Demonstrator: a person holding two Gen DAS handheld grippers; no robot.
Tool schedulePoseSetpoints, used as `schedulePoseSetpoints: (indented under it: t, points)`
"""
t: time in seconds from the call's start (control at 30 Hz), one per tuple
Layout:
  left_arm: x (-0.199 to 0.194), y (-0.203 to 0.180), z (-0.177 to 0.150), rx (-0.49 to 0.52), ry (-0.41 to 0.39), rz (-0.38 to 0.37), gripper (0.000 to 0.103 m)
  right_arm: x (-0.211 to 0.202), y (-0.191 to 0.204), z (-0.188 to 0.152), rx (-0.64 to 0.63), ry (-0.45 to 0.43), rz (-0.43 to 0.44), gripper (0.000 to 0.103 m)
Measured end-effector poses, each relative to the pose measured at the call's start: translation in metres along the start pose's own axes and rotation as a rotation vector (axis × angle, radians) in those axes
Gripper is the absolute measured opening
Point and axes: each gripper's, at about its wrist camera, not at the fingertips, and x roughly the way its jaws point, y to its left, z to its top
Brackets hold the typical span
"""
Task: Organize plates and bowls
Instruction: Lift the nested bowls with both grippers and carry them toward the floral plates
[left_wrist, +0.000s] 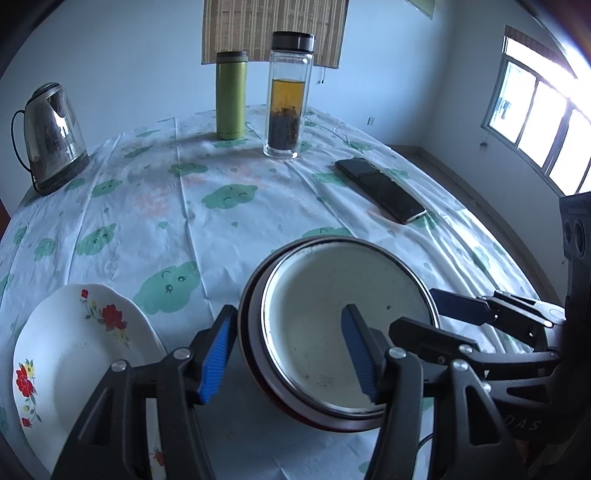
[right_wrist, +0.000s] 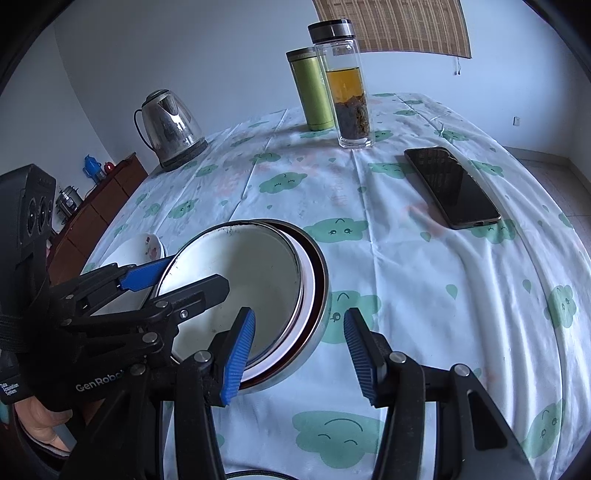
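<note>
The metal bowl (left_wrist: 343, 325) sits inside a red-rimmed bowl (left_wrist: 248, 332) near the front edge of the table (left_wrist: 177, 221). The left gripper (left_wrist: 291, 356) is spread wide, one finger on each side of the bowls' left rim, not squeezing. The right gripper (right_wrist: 299, 356) is spread wide too, straddling the right rim. A flowered plate (left_wrist: 74, 354) lies just to the left. The phone (right_wrist: 452, 186), kettle (left_wrist: 51, 136), green flask (left_wrist: 231, 96) and tea bottle (left_wrist: 286, 96) stand well apart, with bare cloth between
</note>
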Motion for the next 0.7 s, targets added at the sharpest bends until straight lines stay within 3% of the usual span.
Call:
schedulePoseSetpoints:
  t: [0.7]
  points:
    - [0.0076,0.0042,-0.0032,-0.014,0.036,0.011,0.057,-0.0004,0.0073,-0.005,-0.006,-0.016,-0.004,0.05]
